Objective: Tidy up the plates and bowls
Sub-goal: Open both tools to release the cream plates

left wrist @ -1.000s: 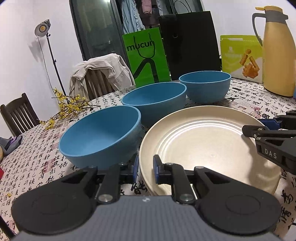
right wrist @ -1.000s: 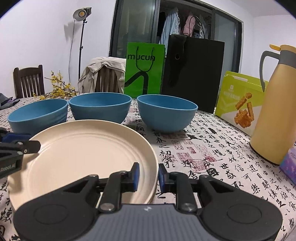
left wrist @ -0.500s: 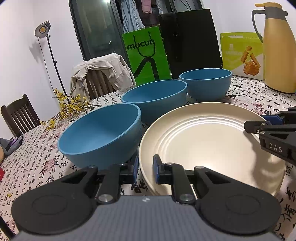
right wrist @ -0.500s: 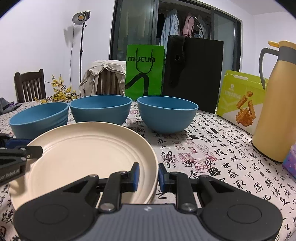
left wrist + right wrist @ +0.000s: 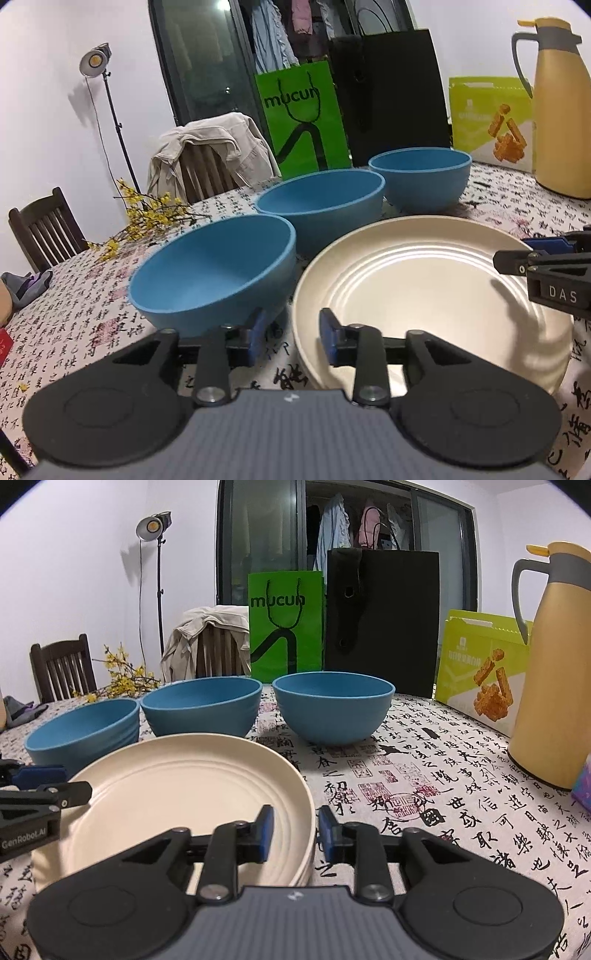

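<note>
A stack of cream plates (image 5: pixel 424 280) (image 5: pixel 177 794) lies on the patterned tablecloth. Behind it three blue bowls stand in a row: near-left (image 5: pixel 214 273) (image 5: pixel 81 734), middle (image 5: pixel 321 206) (image 5: pixel 201 705) and far-right (image 5: pixel 421 177) (image 5: pixel 332 709). My left gripper (image 5: pixel 291 336) (image 5: pixel 51 784) straddles the stack's left rim. Its jaws are opening, and the pads stand off the rim. My right gripper (image 5: pixel 295 829) (image 5: pixel 528 253) straddles the right rim the same way, its jaws also opening and clear of the plate.
A yellow thermos jug (image 5: pixel 550 686) stands at the right, with a green snack box (image 5: pixel 484 672) beside it. A green bag (image 5: pixel 286 624) and a black bag (image 5: pixel 380 624) stand behind the bowls. Yellow flowers (image 5: pixel 147 218) lie at the left, near wooden chairs (image 5: pixel 44 229).
Both grippers' jaws have spread apart; half a second ago each pair was pinched on the plate rim. Neither hand has shifted, and the plates and bowls lie where they were.
</note>
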The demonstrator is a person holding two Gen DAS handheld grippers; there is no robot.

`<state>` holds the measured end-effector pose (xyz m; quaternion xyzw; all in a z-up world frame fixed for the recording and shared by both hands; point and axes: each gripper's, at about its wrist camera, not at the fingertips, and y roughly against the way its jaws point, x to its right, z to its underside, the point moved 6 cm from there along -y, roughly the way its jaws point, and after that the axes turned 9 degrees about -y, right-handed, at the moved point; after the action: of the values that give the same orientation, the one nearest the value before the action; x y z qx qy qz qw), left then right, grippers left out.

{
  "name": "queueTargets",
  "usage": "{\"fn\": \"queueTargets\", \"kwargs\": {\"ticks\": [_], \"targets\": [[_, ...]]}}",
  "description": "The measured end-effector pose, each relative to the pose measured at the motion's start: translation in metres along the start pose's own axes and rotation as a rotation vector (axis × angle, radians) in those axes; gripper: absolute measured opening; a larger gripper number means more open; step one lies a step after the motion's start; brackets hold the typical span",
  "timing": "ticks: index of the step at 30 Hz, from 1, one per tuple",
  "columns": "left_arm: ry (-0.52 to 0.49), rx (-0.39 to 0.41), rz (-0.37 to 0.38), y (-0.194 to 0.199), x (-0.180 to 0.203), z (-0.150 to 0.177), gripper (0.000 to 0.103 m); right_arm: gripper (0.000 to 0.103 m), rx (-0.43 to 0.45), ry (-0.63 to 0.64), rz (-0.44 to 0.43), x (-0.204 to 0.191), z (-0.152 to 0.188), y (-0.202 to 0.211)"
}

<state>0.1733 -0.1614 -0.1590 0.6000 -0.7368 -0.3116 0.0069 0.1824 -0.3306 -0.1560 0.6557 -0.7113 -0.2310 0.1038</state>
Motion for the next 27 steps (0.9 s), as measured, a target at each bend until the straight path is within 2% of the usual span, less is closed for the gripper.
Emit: {"fn": "queueTargets", "kwargs": {"ticks": [4,8,12,14,16,18,21,27], "targets": [[0.018,0.013,-0.006,0.006,-0.008,-0.001,0.048,0.051,0.018,-0.002,-0.013,-0.003,-0.003,0.006],[0.052,0.032,0.008,0.012,-0.017,-0.001,0.054,0.066,0.041,0.003,-0.032,-0.008,-0.005,0.013],[0.087,0.076,0.006,0.023,-0.029,0.001,0.071,0.088,0.064,0.004,-0.043,-0.013,-0.009,0.021],[0.107,0.100,0.005,0.029,-0.035,0.002,0.078,0.091,0.077,0.000,-0.055,-0.015,-0.010,0.025],[0.131,0.122,0.002,0.035,-0.042,0.004,0.092,0.100,0.088,-0.005,-0.072,-0.017,-0.012,0.030],[0.166,0.153,-0.009,0.042,-0.051,0.006,0.103,0.103,0.104,-0.011,-0.083,-0.020,-0.014,0.036],[0.178,0.193,-0.024,0.053,-0.061,0.008,0.103,0.103,0.118,-0.023,-0.097,-0.023,-0.016,0.043],[0.200,0.209,-0.038,0.072,-0.078,0.011,0.103,0.103,0.110,-0.071,-0.140,-0.030,-0.020,0.056]]}}
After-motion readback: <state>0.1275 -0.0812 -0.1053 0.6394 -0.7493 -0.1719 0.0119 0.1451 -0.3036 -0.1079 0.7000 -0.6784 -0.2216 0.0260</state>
